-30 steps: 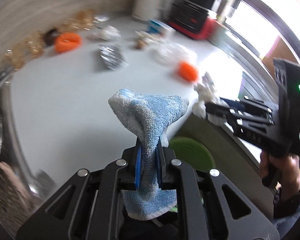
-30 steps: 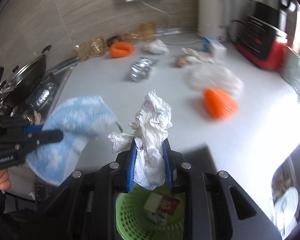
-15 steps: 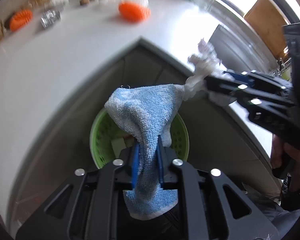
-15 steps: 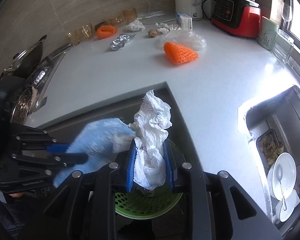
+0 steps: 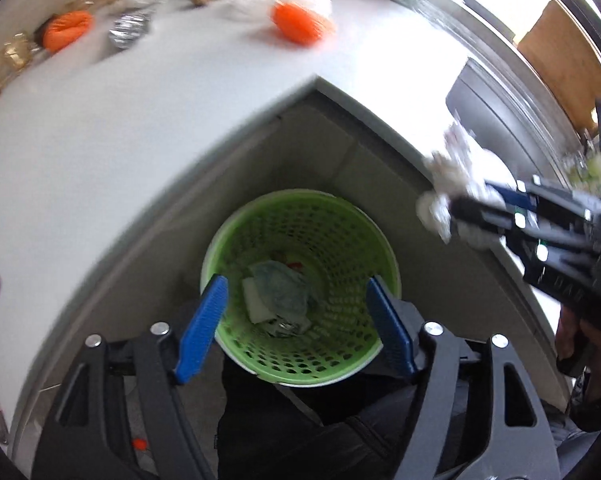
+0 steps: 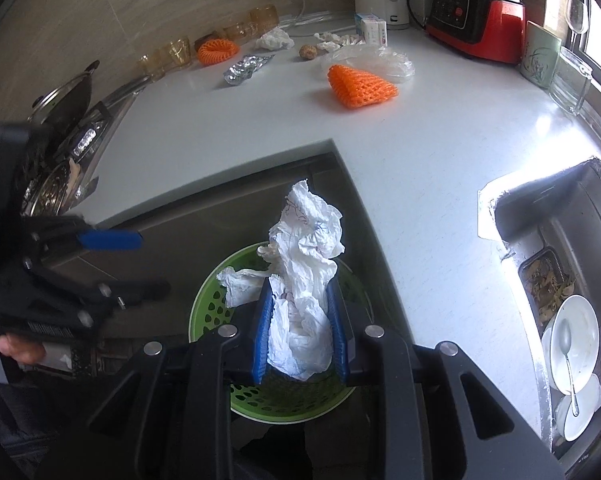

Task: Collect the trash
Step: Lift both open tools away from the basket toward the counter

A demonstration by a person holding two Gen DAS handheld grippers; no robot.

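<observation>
The crumpled white paper sits pinched between my right claw, whose blue pads are clamped on its lower half while the loose top sticks up at 12 o'clock. Directly beneath it is the green basket, standing on the floor in the inner corner of the desk. My left claw hangs over the same basket with its pads spread wide and nothing between them; a bluish cloth lies at the bottom among other scraps.

To drop well, I judge I should keep the right claw centred over the basket mouth, spread the pads fully, and let the paper fall straight; the trailing shred at 9 o'clock could catch on the rim, so a slight dip lower would help. The left claw should clear off toward 9 o'clock so the two do not collide.

Further out on the desk more trash waits: an orange foam net at 12 o'clock, a clear plastic bag just behind it, crumpled foil at 11 o'clock, and a second orange net beyond.
</observation>
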